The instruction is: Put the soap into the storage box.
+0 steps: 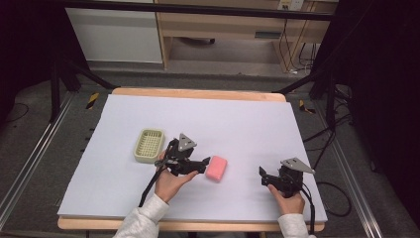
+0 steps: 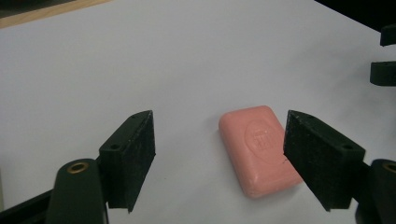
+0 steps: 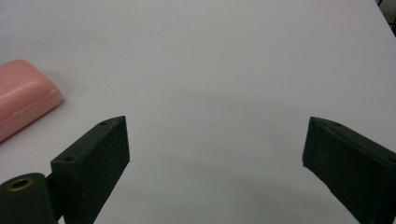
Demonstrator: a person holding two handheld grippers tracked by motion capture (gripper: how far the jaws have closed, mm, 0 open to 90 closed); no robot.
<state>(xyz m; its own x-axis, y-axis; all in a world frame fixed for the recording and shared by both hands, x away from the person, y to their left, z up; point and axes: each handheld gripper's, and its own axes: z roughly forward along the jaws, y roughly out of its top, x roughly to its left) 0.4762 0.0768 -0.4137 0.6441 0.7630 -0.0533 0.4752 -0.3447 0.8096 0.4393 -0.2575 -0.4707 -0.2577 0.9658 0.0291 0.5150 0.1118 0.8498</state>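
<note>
A pink bar of soap [image 1: 217, 168] lies flat on the white table cover, near the middle front. My left gripper [image 1: 200, 165] sits just left of it, open, its jaws pointing at the bar. In the left gripper view the soap [image 2: 259, 148] lies between the jaws, close against the right one, and I cannot tell if it touches. My right gripper [image 1: 264, 175] rests open on the table to the right, with nothing between its jaws. The soap [image 3: 21, 97] shows at the left edge of the right gripper view. A pale green slotted soap dish [image 1: 149, 145] stands left of my left gripper.
The white sheet [image 1: 208, 119] covers a wooden table whose edge shows at the back and front. Black frame posts and cables stand around the table. The right gripper's jaws [image 2: 384, 56] show at the far right of the left gripper view.
</note>
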